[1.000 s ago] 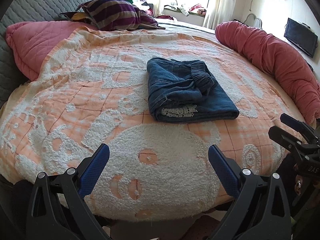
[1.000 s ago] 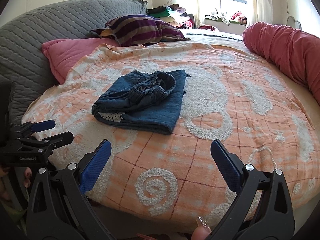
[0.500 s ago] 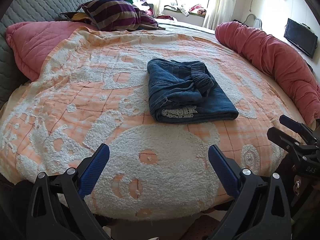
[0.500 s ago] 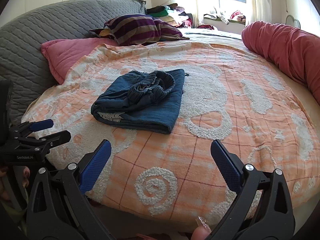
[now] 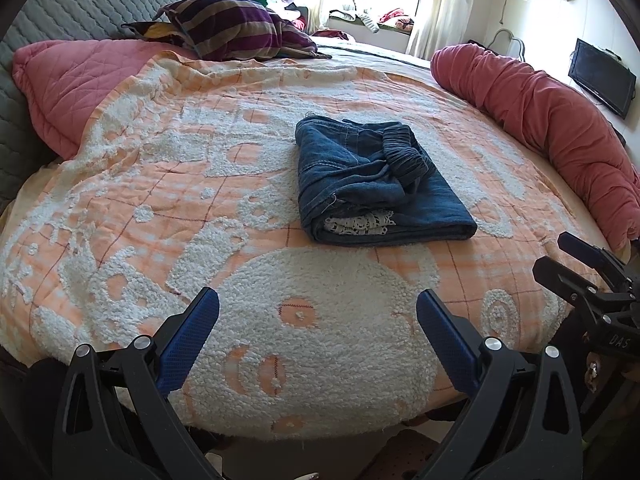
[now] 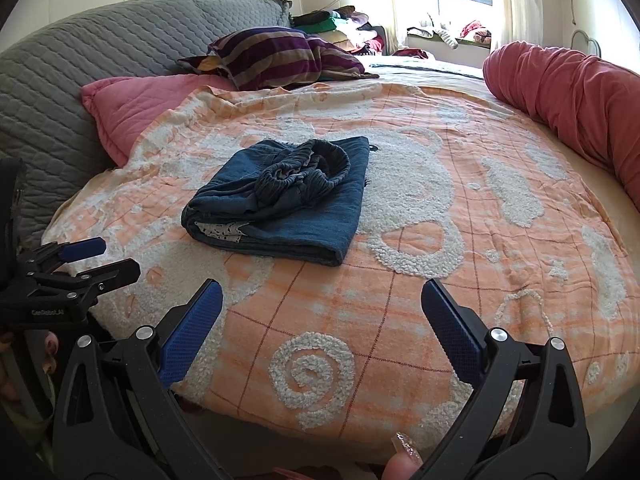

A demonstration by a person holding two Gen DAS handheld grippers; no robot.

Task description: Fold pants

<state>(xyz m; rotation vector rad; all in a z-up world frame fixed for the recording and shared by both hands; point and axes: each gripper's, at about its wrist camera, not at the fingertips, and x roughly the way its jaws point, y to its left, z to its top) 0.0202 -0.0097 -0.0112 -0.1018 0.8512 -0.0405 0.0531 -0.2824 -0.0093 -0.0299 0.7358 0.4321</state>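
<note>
The dark blue denim pants (image 5: pixel 372 184) lie folded in a compact rectangle in the middle of the round bed, elastic waistband on top and white lace trim showing at the near edge. They also show in the right wrist view (image 6: pixel 284 196). My left gripper (image 5: pixel 318 312) is open and empty, held over the bed's near edge, well short of the pants. My right gripper (image 6: pixel 322 304) is open and empty, also back at the bed's edge. Each gripper shows in the other's view: the right one (image 5: pixel 576 264) at the far right, the left one (image 6: pixel 92 260) at the far left.
An orange and white tufted blanket (image 5: pixel 160 208) covers the bed. A pink pillow (image 5: pixel 76 84) and a striped pillow (image 5: pixel 232 28) lie at the back left by the grey headboard (image 6: pixel 80 64). A rolled red quilt (image 5: pixel 560 120) lies along the right side.
Both grippers have drifted very slightly; the pants and bedding lie as before. Both grippers stay open.
</note>
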